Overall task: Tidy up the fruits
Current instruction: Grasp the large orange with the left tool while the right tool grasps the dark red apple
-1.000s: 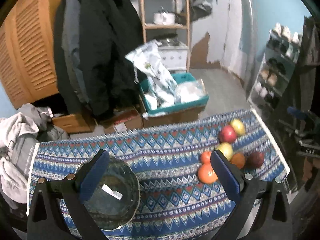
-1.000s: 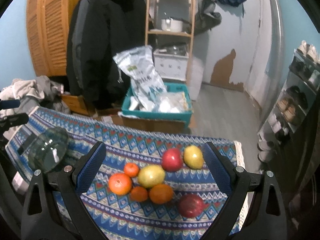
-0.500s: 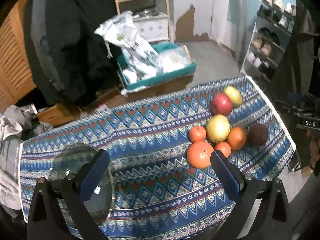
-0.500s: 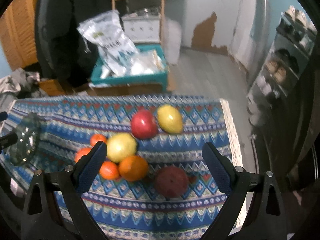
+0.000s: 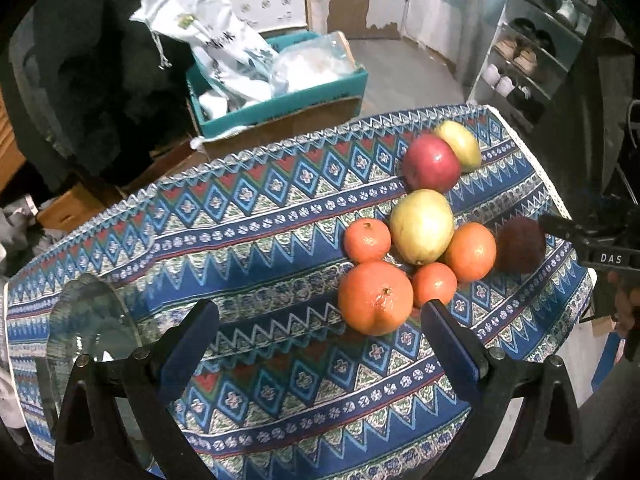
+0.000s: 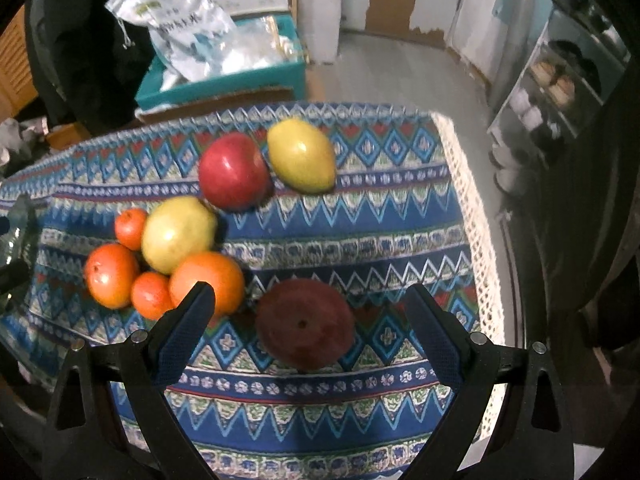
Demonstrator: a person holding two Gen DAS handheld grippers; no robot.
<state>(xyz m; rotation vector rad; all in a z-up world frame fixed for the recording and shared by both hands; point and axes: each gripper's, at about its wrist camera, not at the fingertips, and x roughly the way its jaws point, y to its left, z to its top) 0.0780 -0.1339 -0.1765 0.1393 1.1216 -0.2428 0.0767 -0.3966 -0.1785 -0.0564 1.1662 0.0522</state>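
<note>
Left gripper (image 5: 320,330): jaws spread wide, nothing between them, held above the near edge of the table over the patterned tablecloth (image 5: 248,216). Its right fingertip (image 5: 434,312) sits just near-right of the large orange (image 5: 375,298).

Right gripper (image 6: 308,308): jaws also wide apart and empty, held over the right end of the table. The dark red fruit (image 6: 305,323), round with a small hole in its top, lies between the two fingers in the right wrist view; contact not visible. The left fingertip (image 6: 200,300) overlaps the near edge of an orange (image 6: 208,278).

Fruit positions, all on the right half of the cloth:
- Far right: red apple (image 5: 431,163) touching a yellow-green pear-like fruit (image 5: 459,145) behind it.
- Centre of cluster: larger yellow-green fruit (image 5: 421,227), just near of the red apple.
- Around it: small mandarin (image 5: 367,240) to its left, the large orange near-left, another small mandarin (image 5: 434,283) near, and the medium orange to its right.
- Dark red fruit sits alone, right of the cluster, near the lace-trimmed right edge.

Clear glass bowl (image 5: 90,328) at the near-left corner of the table, well apart from the fruit, no fruit in it.

Beyond the far edge: teal box (image 5: 280,100) on the floor holding white bags; shoe rack (image 5: 532,40) at far right.
</note>
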